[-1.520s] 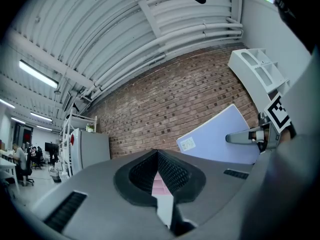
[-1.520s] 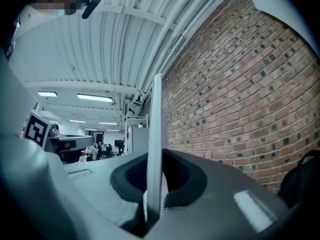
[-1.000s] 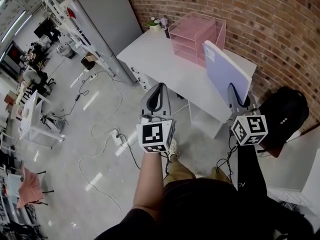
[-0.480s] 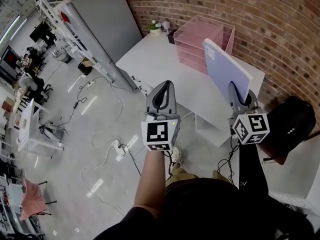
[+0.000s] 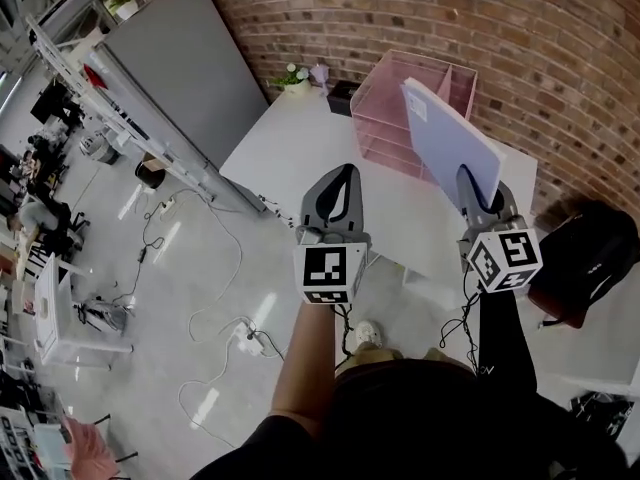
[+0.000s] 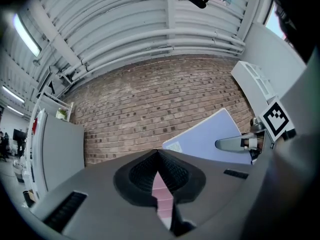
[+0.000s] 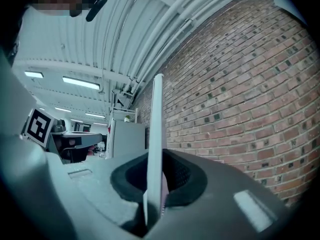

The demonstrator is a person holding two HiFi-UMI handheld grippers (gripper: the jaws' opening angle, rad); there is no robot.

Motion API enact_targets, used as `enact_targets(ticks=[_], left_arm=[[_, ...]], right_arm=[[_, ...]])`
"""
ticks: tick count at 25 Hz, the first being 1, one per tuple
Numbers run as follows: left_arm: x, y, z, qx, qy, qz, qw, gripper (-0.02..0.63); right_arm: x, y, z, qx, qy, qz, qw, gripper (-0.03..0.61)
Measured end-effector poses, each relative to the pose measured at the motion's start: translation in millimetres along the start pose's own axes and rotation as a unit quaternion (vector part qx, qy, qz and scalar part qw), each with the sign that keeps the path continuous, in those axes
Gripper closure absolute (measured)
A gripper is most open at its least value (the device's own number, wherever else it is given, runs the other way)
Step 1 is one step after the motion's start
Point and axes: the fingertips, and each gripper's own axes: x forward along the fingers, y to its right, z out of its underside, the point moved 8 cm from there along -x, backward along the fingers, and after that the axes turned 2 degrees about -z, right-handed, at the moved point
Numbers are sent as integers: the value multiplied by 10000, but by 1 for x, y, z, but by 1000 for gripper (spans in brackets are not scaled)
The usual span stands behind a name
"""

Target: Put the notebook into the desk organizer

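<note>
Your notebook [image 5: 452,138] covers the organizer's [image 5: 395,98] right side in the head view, and its lower edge is lost inside your right claw [image 5: 472,180]. That claw is clamped on the notebook and holds it on edge above the table [image 5: 300,153], near the organizer but not in it. In the right gripper view, the notebook [image 7: 157,124] shows only as a thin upright strip between the closed jaws of your right claw [image 7: 155,176]. The pink organizer stands on the table against the brick wall [image 5: 560,48]. Its inside is too small to make out. Your left claw [image 5: 338,176] is closed with nothing in it. In its view, only a pink sliver of the organizer [image 6: 162,196] shows below the meeting tips.
</note>
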Motion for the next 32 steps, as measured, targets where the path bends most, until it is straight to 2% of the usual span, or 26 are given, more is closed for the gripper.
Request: enact_targets(ticks=[7,14,24,28,32], left_arm=[[46,-58,10,-47,59,335,9994,604],[71,-92,24,-167,132,560,9982,605],[98,-109,35,-265,165,712,9970,604],[115,-110,39,-406,155,739,9963,604],[143,-110,47,-378,86,706,9968,605]], right_arm=[[63,-12,3,-72,56,344,9994,548],[101,-22,8,-182,79,626,9978,548],[133,-14,8,-377,-55,819,9959,548],[147,1,7,-457,-106,818,9955,548],[170,26,9,-560,-165,812,9950,548]])
